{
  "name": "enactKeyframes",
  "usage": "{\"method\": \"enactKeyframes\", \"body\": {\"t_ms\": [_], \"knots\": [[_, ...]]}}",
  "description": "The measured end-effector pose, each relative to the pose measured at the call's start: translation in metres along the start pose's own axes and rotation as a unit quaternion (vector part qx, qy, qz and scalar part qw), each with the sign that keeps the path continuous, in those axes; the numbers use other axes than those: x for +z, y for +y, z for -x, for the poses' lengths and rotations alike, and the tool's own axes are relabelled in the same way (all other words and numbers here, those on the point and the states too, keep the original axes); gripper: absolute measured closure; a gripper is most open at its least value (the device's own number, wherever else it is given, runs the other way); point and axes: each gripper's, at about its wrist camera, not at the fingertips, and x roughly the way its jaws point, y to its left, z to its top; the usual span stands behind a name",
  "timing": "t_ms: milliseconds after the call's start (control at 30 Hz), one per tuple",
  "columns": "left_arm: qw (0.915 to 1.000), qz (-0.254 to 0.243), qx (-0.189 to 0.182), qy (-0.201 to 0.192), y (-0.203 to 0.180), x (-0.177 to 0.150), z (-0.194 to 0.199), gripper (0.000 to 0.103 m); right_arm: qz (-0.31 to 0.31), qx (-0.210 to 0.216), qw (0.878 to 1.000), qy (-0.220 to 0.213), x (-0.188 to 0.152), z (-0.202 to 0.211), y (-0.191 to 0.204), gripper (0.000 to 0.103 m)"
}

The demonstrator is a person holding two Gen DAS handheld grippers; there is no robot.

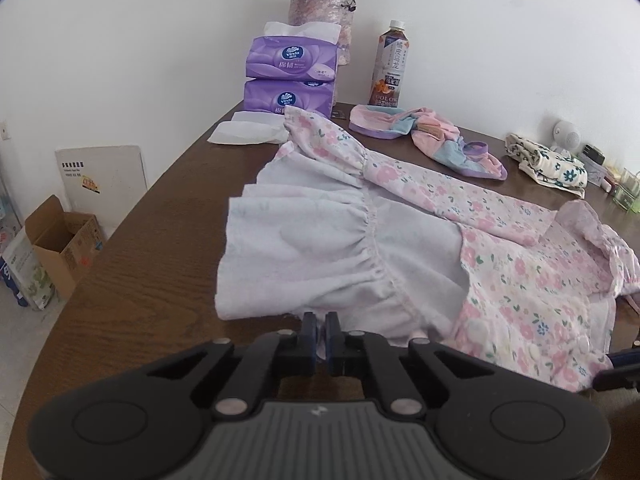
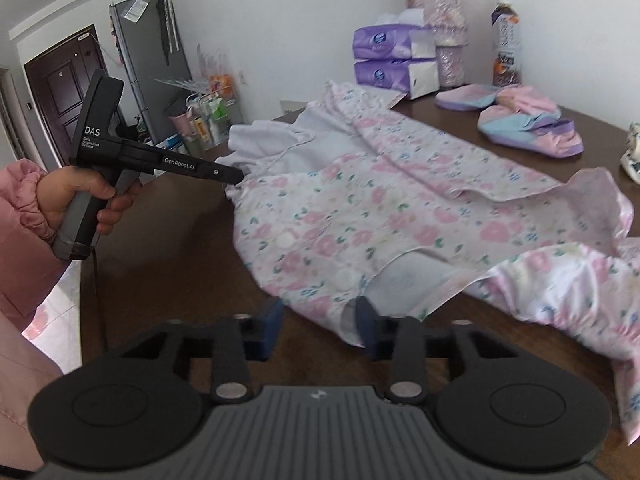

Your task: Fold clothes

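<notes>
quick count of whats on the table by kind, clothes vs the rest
Clothing pieces: 3, namely floral dress, pastel patchwork garment, cream leaf-print cloth
Tissue packs: 2
Loose tissue: 1
Drink bottle: 1
Vase: 1
Total: 8, not counting the blurred small items at the far right.

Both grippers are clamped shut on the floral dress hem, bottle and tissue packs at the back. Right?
Not quite. Only the left gripper is shut on the floral dress; the right wrist view shows the right gripper open. Bottle and tissue packs are at the back.
</notes>
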Motion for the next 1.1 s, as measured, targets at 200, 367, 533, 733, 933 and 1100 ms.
{"method": "enactKeyframes", "body": {"t_ms": [200,367,533,733,933,1100], "knots": [[0.9996,-0.005,0.006,-0.028,0.008,-0.006,0.038,0.101,-0.016,0.018,1.000,-0.008,0.002,0.007,0.000,0.101],[0.9965,-0.069,-0.032,-0.034,-0.007,-0.010,0.054,0.080,-0.044,0.015,0.998,-0.033,0.008,0.017,-0.010,0.101],[0.9903,-0.136,-0.028,-0.004,-0.040,-0.018,0.032,0.070,-0.074,0.012,0.996,-0.047,0.010,0.018,-0.016,0.101],[0.9839,-0.179,0.001,-0.009,-0.056,-0.018,0.006,0.071,-0.096,0.023,0.992,-0.072,0.013,0.028,-0.016,0.101],[0.9734,-0.228,0.001,-0.026,-0.061,-0.024,0.024,0.103,-0.102,0.019,0.991,-0.079,0.014,0.030,-0.016,0.101],[0.9611,-0.274,0.009,-0.033,-0.062,-0.023,0.067,0.103,-0.105,0.030,0.991,-0.079,0.011,0.031,-0.017,0.101]]}}
